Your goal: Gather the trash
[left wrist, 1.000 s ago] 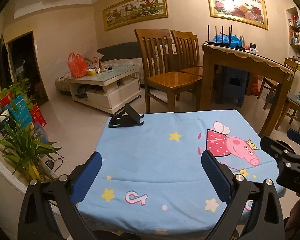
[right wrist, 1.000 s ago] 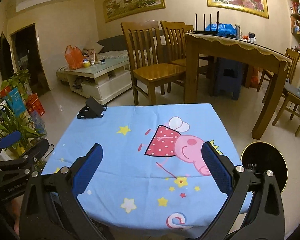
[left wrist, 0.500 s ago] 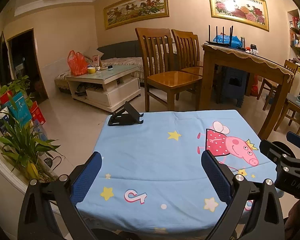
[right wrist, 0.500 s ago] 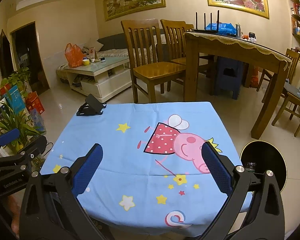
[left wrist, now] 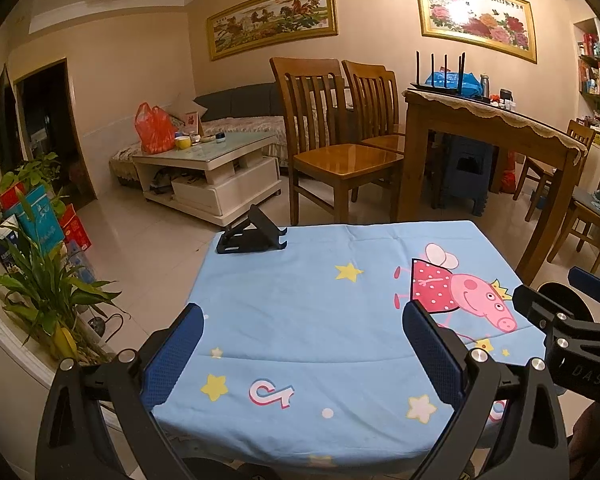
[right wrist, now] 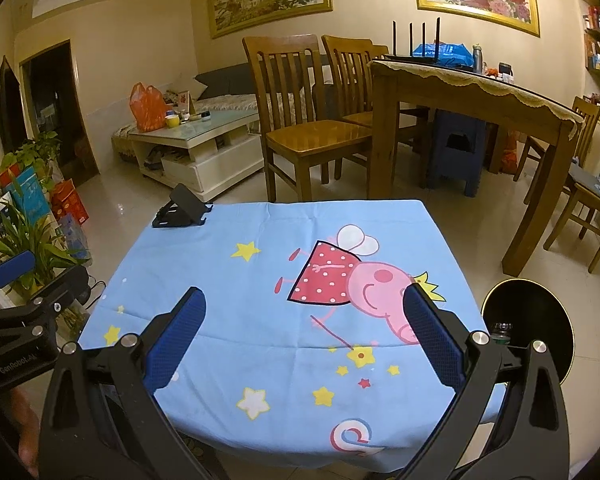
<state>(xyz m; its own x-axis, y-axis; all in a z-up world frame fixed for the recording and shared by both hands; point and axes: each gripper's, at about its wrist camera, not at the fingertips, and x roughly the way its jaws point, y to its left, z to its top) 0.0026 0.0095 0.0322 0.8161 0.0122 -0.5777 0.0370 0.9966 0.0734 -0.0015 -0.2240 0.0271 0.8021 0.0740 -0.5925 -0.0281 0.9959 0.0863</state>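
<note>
Here: left gripper spread wide, empty, over blue cloth. Right gripper likewise wide, empty. Black bin on floor just right of right fingers. Phone stand far beyond fingertips, left.

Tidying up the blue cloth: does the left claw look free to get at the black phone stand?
Probably yes. The left claw is open and the blue cloth before the black phone stand lies bare.
</note>
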